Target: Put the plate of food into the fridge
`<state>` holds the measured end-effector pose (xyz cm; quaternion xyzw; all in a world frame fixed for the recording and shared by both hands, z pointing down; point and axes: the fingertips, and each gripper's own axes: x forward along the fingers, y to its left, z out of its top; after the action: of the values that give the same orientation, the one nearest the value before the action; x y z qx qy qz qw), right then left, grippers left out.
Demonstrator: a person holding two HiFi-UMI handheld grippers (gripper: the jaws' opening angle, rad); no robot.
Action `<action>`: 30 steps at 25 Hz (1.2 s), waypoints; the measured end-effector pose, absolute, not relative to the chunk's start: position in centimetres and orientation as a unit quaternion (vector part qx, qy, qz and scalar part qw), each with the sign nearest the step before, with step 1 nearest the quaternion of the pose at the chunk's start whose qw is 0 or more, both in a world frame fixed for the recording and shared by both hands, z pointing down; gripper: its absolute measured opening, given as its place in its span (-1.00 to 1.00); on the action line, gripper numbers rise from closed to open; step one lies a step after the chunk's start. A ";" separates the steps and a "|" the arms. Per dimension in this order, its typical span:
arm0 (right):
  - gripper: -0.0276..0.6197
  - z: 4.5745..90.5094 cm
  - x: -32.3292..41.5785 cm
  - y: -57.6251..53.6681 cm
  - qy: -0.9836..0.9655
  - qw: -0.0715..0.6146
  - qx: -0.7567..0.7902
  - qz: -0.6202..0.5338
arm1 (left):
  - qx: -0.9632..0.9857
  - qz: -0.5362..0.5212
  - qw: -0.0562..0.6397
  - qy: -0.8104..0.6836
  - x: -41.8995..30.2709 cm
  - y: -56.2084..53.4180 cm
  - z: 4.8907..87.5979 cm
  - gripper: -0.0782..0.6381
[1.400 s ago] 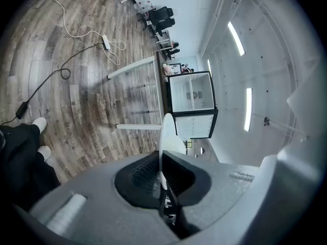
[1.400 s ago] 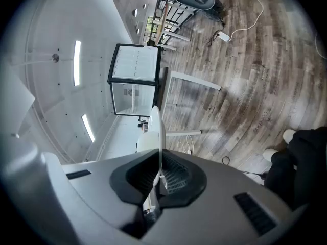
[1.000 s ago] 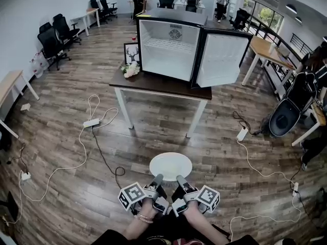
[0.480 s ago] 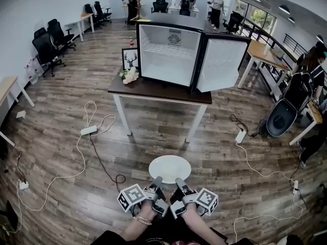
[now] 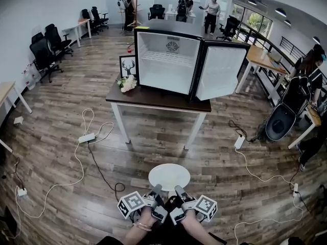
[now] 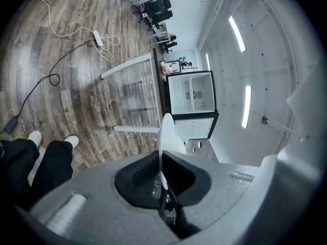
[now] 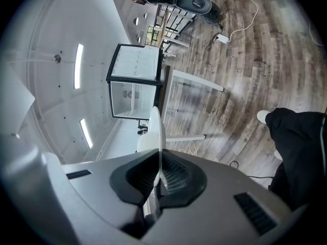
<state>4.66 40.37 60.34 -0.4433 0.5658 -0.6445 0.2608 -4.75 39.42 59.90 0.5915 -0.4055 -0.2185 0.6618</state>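
A round white plate (image 5: 169, 176) hangs level over the wooden floor, low in the head view, and I see no food on it. My left gripper (image 5: 157, 189) is shut on its near left rim and my right gripper (image 5: 179, 190) on its near right rim. The plate (image 6: 166, 131) shows edge-on between the pads of the left gripper (image 6: 161, 175), and likewise the plate (image 7: 157, 131) in the right gripper (image 7: 159, 175). Ahead, the small fridge (image 5: 171, 65) stands on a dark-topped table (image 5: 153, 98), its door (image 5: 219, 73) swung open to the right and its inside white.
A framed deer picture (image 5: 127, 66) and flowers (image 5: 127, 83) sit left of the fridge. Cables and power strips (image 5: 86, 137) (image 5: 239, 142) lie on the floor either side of the table. Office chairs (image 5: 43, 52) stand left, a desk (image 5: 260, 55) and black seat (image 5: 283, 121) right, people (image 5: 210, 11) at the back.
The table and fridge have come a little nearer in the head view, and the plate with both grippers sits slightly lower. Both grips on the plate are unchanged.
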 end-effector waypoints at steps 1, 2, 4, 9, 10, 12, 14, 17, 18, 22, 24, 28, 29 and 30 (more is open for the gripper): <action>-0.84 60.5 4.5 40.0 0.565 0.260 -0.441 -0.647 | 0.590 -0.219 0.662 -0.407 -4.9 39.1 60.1 -0.73; -0.84 60.6 4.4 39.5 0.565 0.259 -0.440 -0.648 | 0.588 -0.220 0.662 -0.408 -4.9 38.6 60.2 -0.73; -0.84 60.7 4.4 38.4 0.567 0.256 -0.438 -0.648 | 0.587 -0.223 0.662 -0.410 -5.0 37.6 60.3 -0.73; -0.84 60.5 5.4 34.8 0.572 0.252 -0.434 -0.648 | 0.586 -0.226 0.661 -0.411 -3.9 34.1 60.2 -0.73; -0.84 60.3 5.7 34.0 0.573 0.251 -0.434 -0.648 | 0.586 -0.226 0.661 -0.410 -3.6 33.4 60.1 -0.73; -0.84 60.1 6.5 32.3 0.574 0.251 -0.435 -0.647 | 0.587 -0.225 0.661 -0.410 -2.9 31.6 59.9 -0.73; -0.84 59.8 7.4 30.4 0.577 0.251 -0.434 -0.645 | 0.588 -0.227 0.660 -0.409 -2.0 29.7 59.6 -0.73; -0.84 59.1 8.9 27.4 0.586 0.249 -0.431 -0.639 | 0.589 -0.234 0.657 -0.409 -0.6 26.9 58.9 -0.73; -0.83 58.9 9.3 26.5 0.588 0.247 -0.430 -0.639 | 0.588 -0.237 0.656 -0.410 -0.1 26.0 58.7 -0.73; -0.83 58.7 11.1 23.3 0.596 0.240 -0.423 -0.639 | 0.585 -0.246 0.652 -0.415 1.7 23.0 58.6 -0.73; -0.83 58.9 11.9 22.1 0.597 0.235 -0.419 -0.643 | 0.581 -0.248 0.652 -0.420 2.5 21.9 58.8 -0.73; -0.83 59.0 13.4 19.8 0.603 0.225 -0.410 -0.646 | 0.573 -0.259 0.649 -0.429 4.0 19.9 59.0 -0.73; -0.83 59.1 13.8 19.4 0.605 0.222 -0.408 -0.646 | 0.571 -0.262 0.648 -0.431 4.4 19.5 59.1 -0.73; -0.83 59.1 14.2 19.0 0.606 0.221 -0.407 -0.647 | 0.570 -0.264 0.647 -0.432 4.8 19.2 59.2 -0.73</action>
<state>14.21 18.96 59.13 -0.4069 0.6062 -0.6467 0.2206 4.78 19.18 59.15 0.5698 -0.4324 -0.2640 0.6471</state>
